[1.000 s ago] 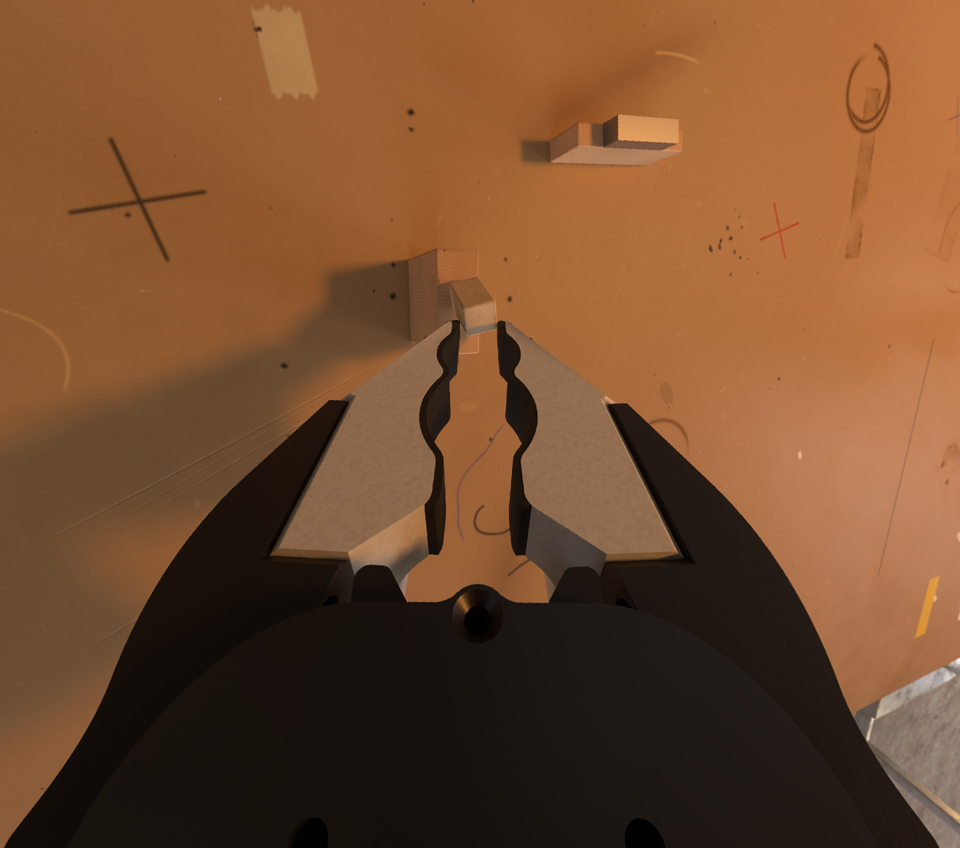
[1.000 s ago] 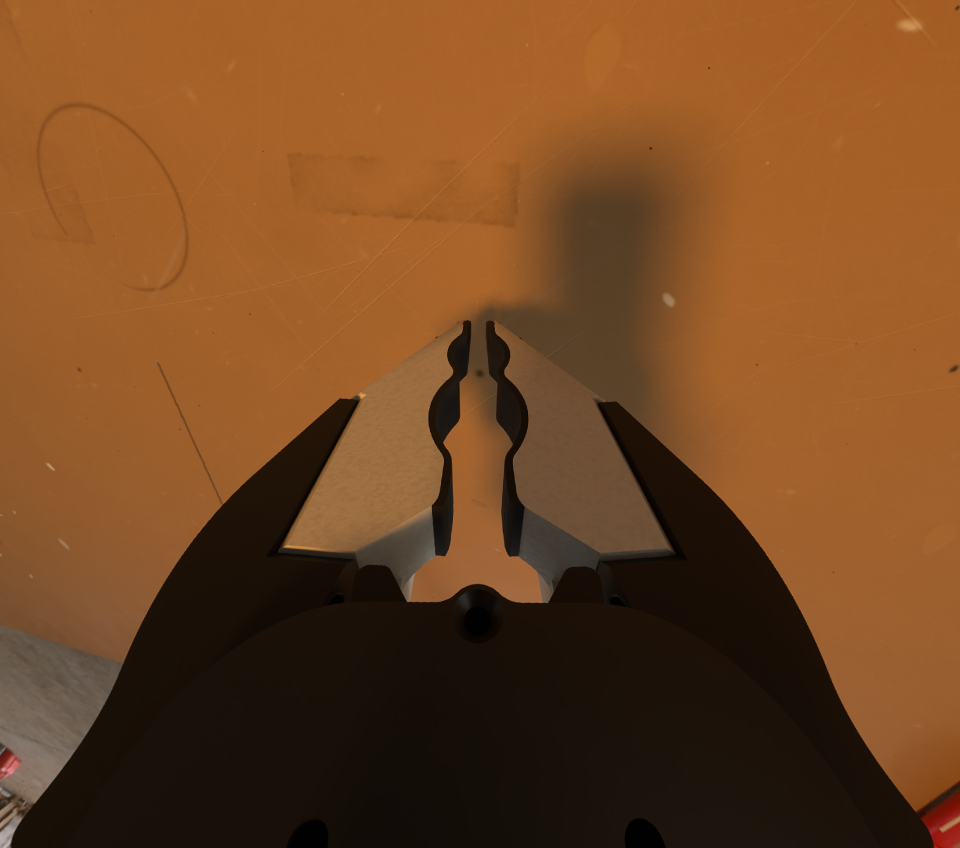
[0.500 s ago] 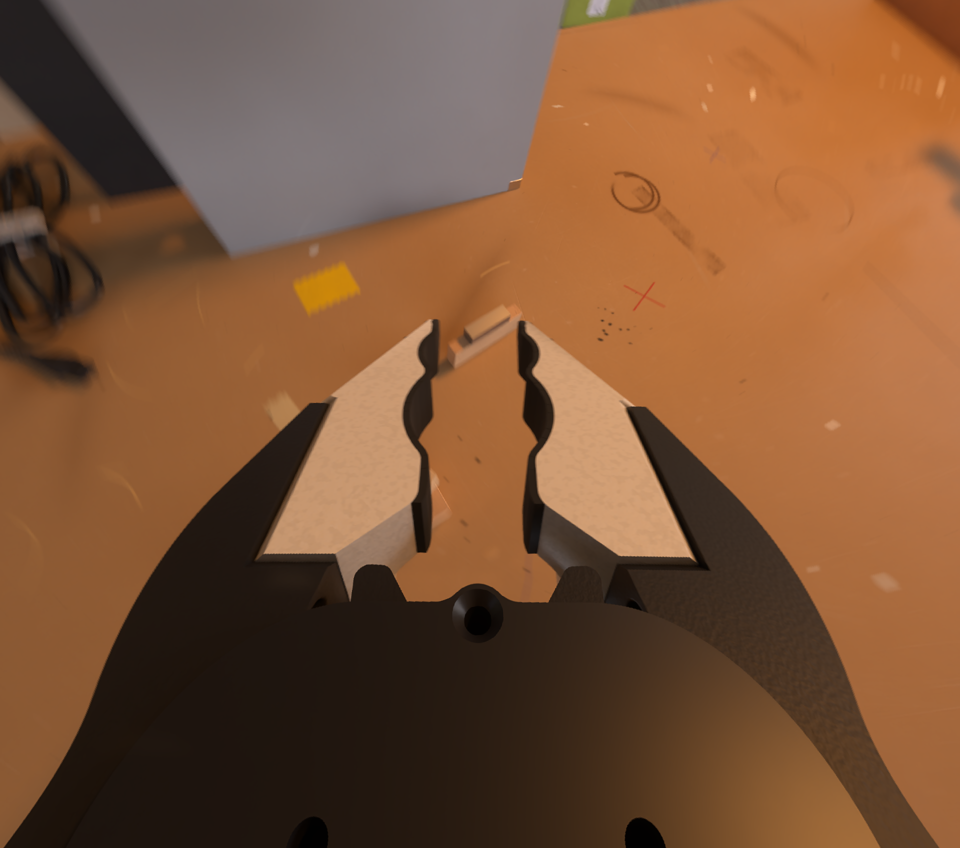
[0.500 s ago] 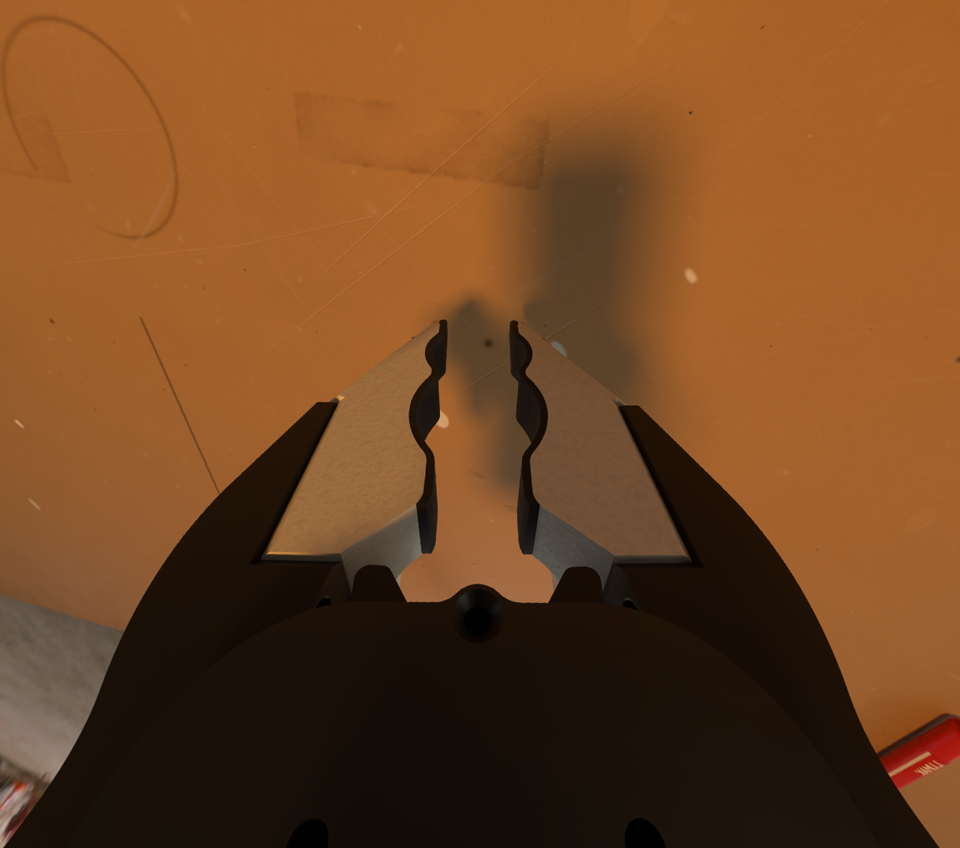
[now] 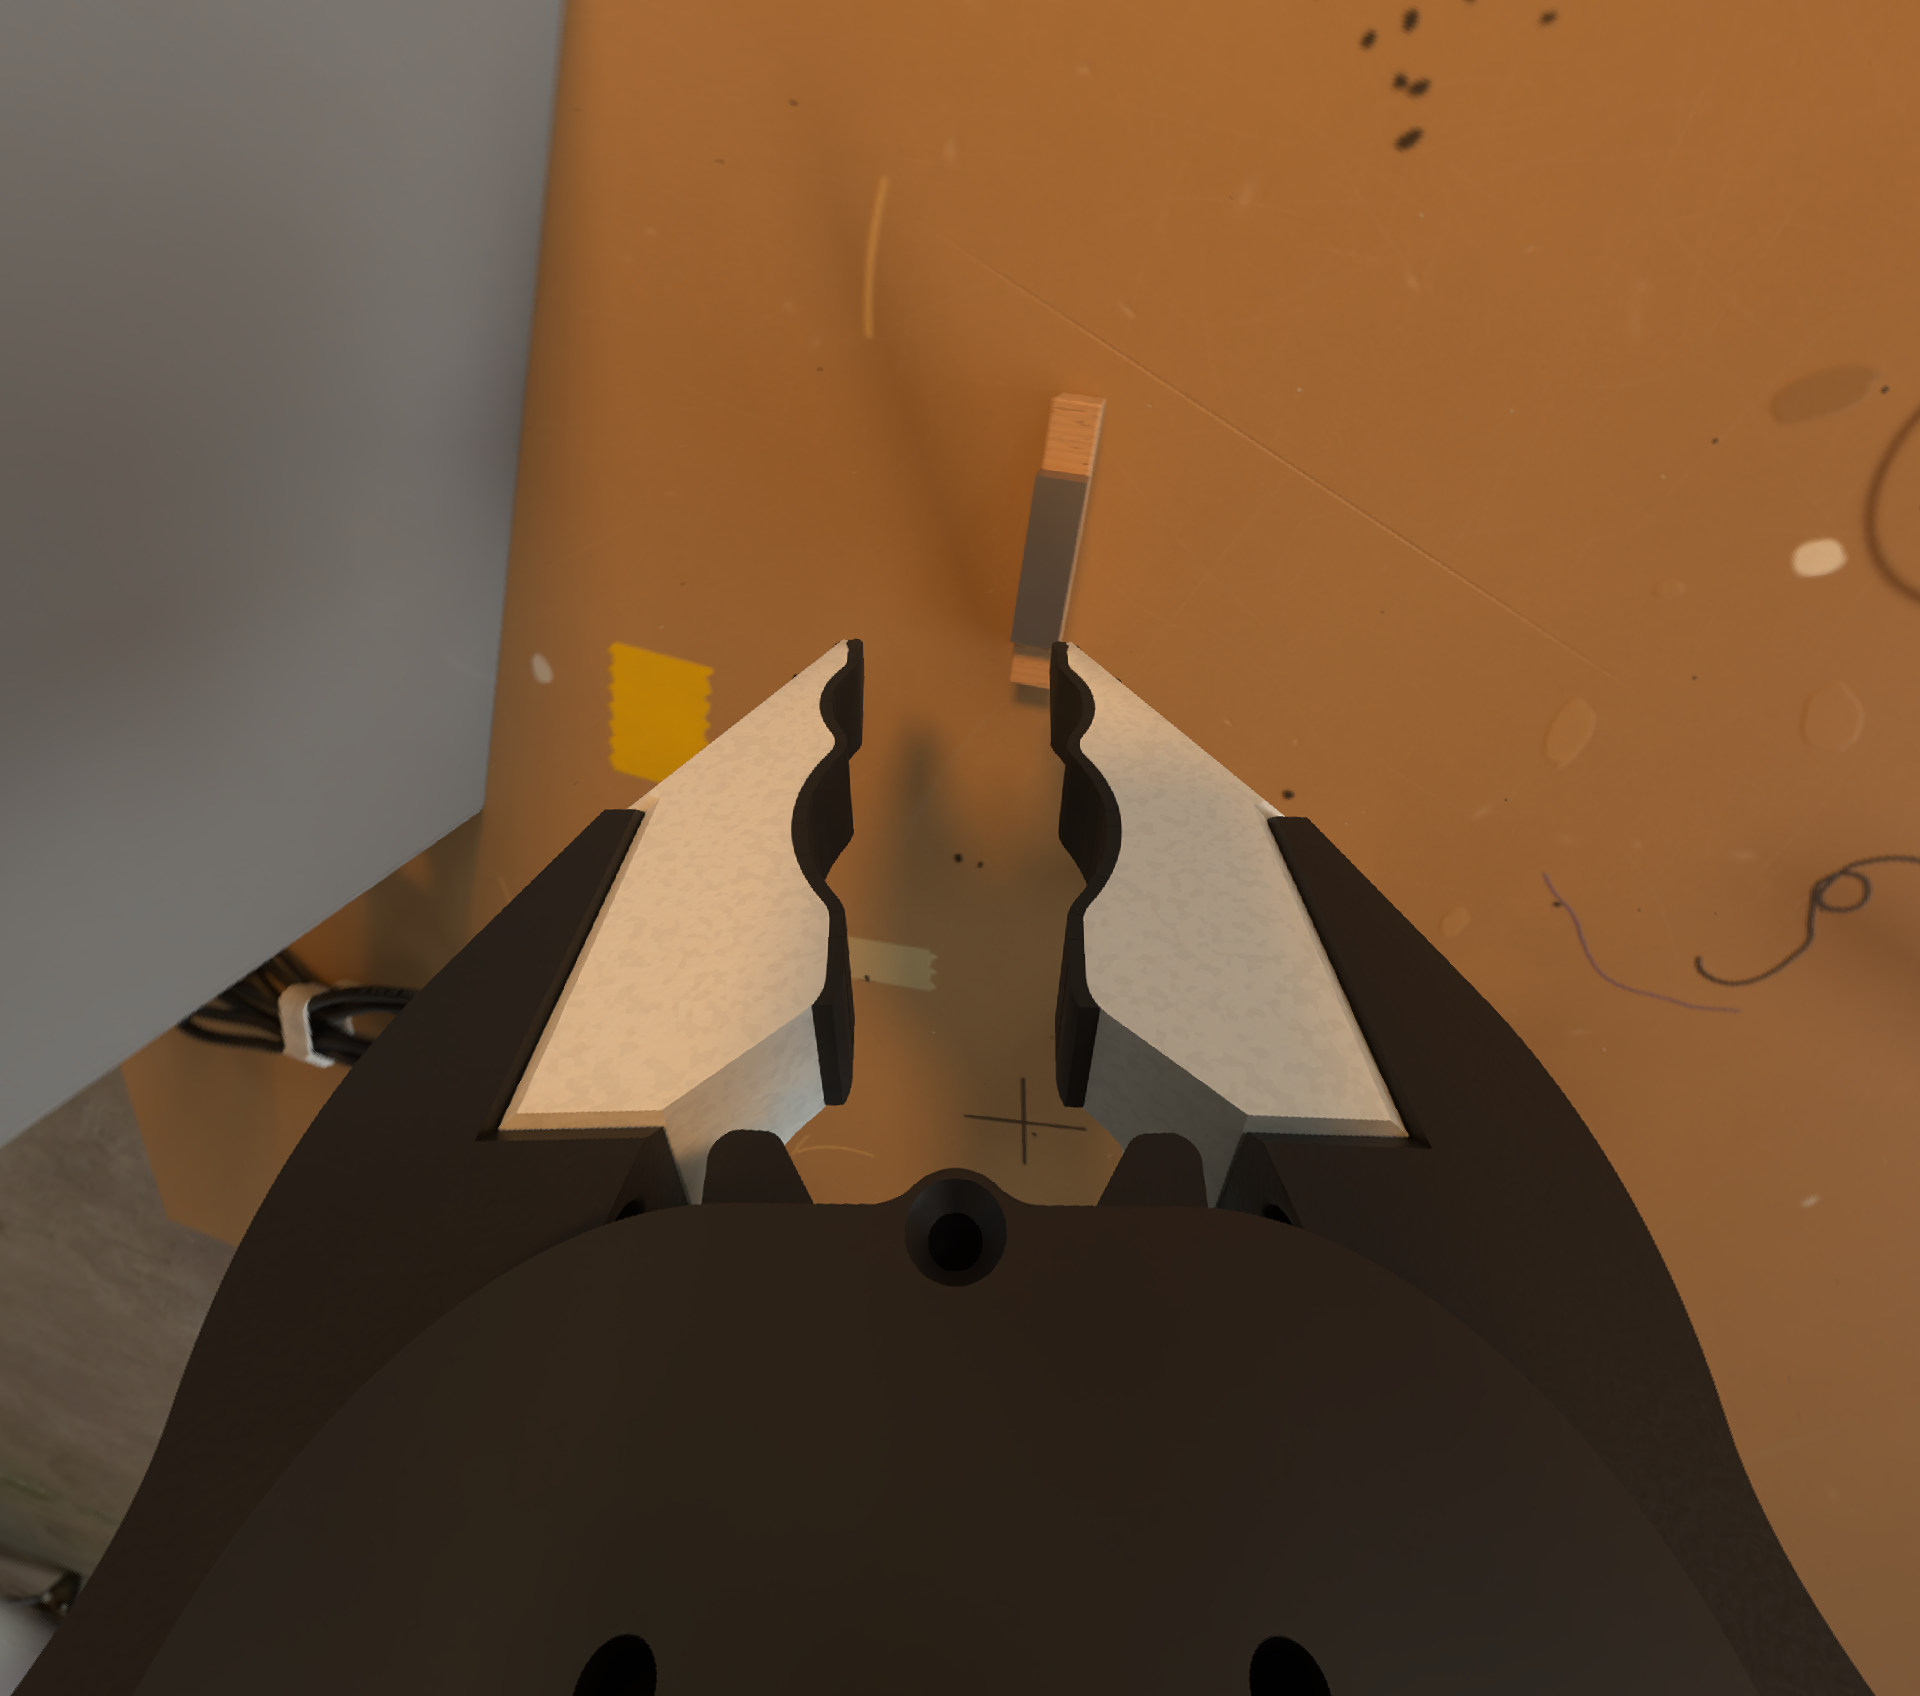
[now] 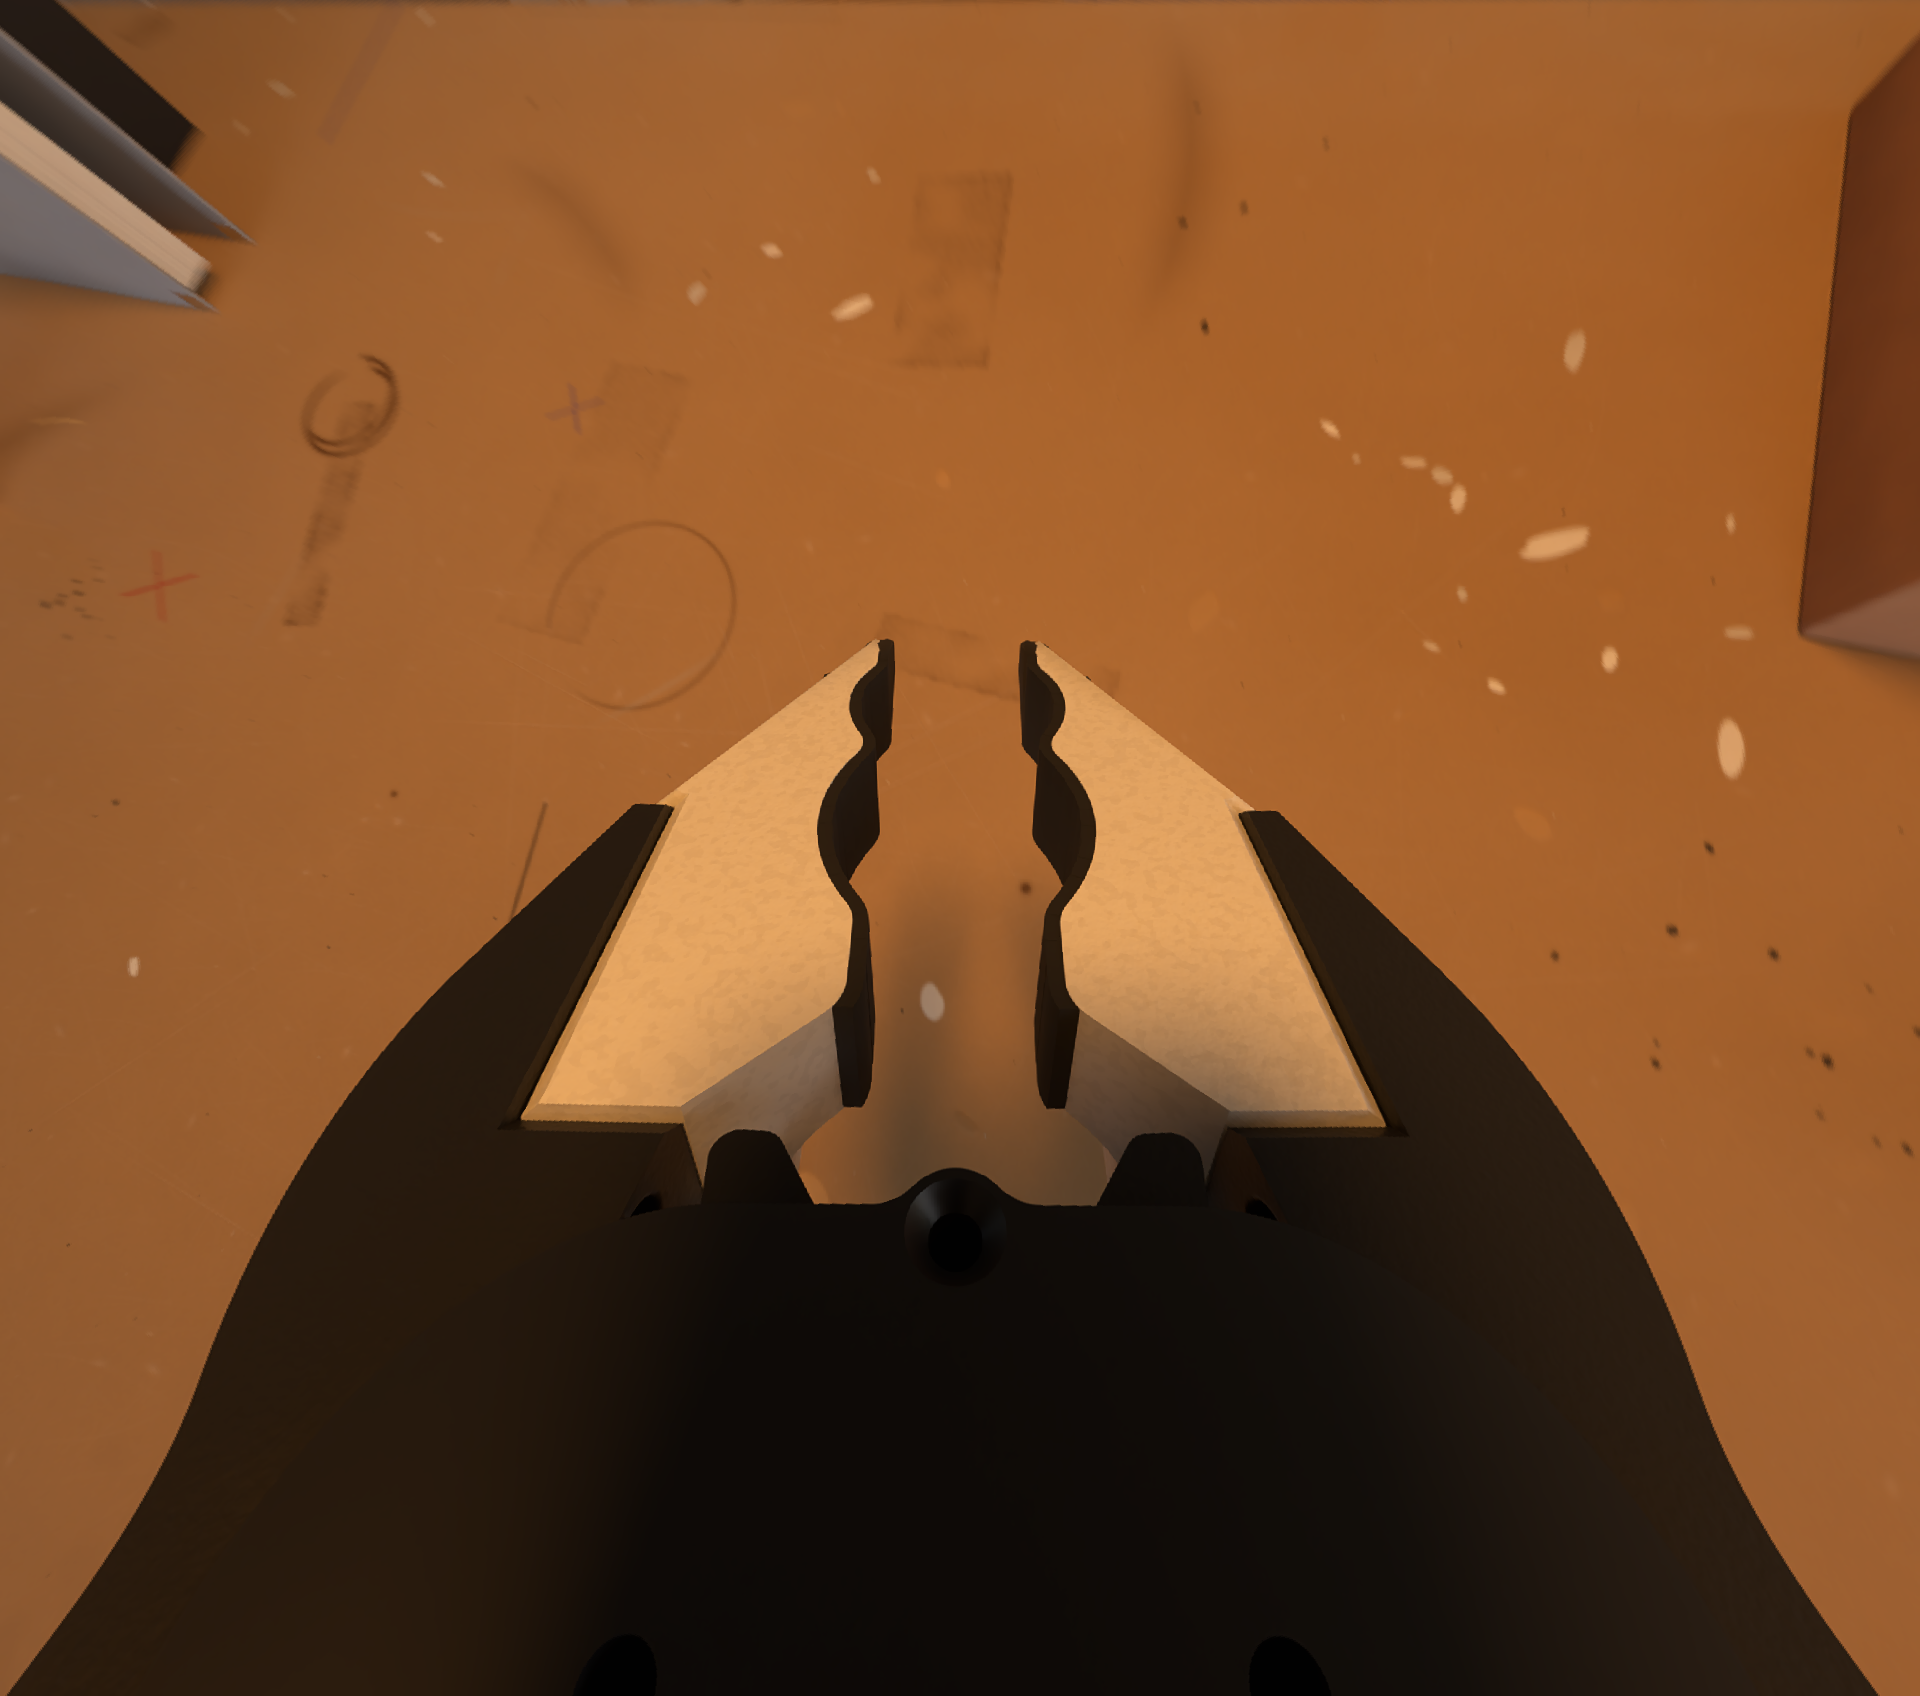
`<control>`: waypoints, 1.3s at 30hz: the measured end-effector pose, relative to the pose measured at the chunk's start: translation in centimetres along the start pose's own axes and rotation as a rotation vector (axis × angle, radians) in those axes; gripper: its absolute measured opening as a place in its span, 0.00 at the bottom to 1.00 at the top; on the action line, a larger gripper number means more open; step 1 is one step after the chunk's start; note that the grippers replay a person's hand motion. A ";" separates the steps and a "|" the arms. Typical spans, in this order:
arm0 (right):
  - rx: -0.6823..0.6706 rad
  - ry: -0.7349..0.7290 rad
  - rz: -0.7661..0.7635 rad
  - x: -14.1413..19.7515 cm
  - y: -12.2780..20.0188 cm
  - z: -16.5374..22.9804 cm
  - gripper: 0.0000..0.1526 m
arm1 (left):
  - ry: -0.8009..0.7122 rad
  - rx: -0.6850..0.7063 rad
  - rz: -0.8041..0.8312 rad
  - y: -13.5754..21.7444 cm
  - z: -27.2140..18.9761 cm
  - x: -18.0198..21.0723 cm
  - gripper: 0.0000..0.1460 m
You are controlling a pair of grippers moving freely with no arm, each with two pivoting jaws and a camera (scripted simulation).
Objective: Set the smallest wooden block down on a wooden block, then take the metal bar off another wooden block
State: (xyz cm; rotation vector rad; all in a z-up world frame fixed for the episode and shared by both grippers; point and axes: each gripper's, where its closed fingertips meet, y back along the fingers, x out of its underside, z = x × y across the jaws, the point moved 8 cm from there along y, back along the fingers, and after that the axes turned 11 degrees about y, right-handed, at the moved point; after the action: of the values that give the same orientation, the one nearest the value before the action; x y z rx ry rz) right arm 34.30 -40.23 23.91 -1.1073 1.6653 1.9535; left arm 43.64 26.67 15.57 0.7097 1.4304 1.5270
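Note:
In the left wrist view a grey metal bar (image 5: 1049, 560) lies lengthwise on a long wooden block (image 5: 1073, 438), whose ends stick out beyond it. They sit on the orange table just beyond my right fingertip. My left gripper (image 5: 954, 654) is open and empty, above the table, short of the bar. My right gripper (image 6: 954, 654) is open and empty over bare table. The smallest wooden block and the block it was near are not in view.
A grey panel (image 5: 260, 296) stands at the left in the left wrist view, with yellow tape (image 5: 657, 711) and cables (image 5: 301, 1018) near it. In the right wrist view a brown box (image 6: 1870, 399) stands at the right, a panel (image 6: 94, 212) at the left, boxes beyond the far edge.
My left gripper let go of the small block, opened wider and swung round to face the bar on its block. My right gripper opened and tilted up, so the table's far edge shows.

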 end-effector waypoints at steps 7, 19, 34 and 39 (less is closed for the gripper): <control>0.005 0.110 -0.048 0.9 0.9 -0.3 0.16 | -0.094 0.112 0.092 -3.1 -0.7 -0.9 0.18; -0.014 0.272 -0.023 0.4 -0.4 0.3 0.16 | -0.088 0.133 0.171 -4.2 -1.0 -0.5 0.08; -0.027 0.337 -0.058 0.3 -0.4 0.5 0.16 | -0.022 -0.171 -0.002 7.7 -0.5 -1.2 0.08; -0.031 0.331 -0.073 0.3 -0.2 0.2 0.16 | -0.015 -0.246 -0.042 11.9 -0.7 -1.8 0.08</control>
State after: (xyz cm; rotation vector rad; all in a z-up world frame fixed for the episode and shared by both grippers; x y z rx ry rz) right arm 34.19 -40.09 23.50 -1.5500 1.7281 1.8321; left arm 41.17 25.66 27.35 0.5368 1.2119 1.6266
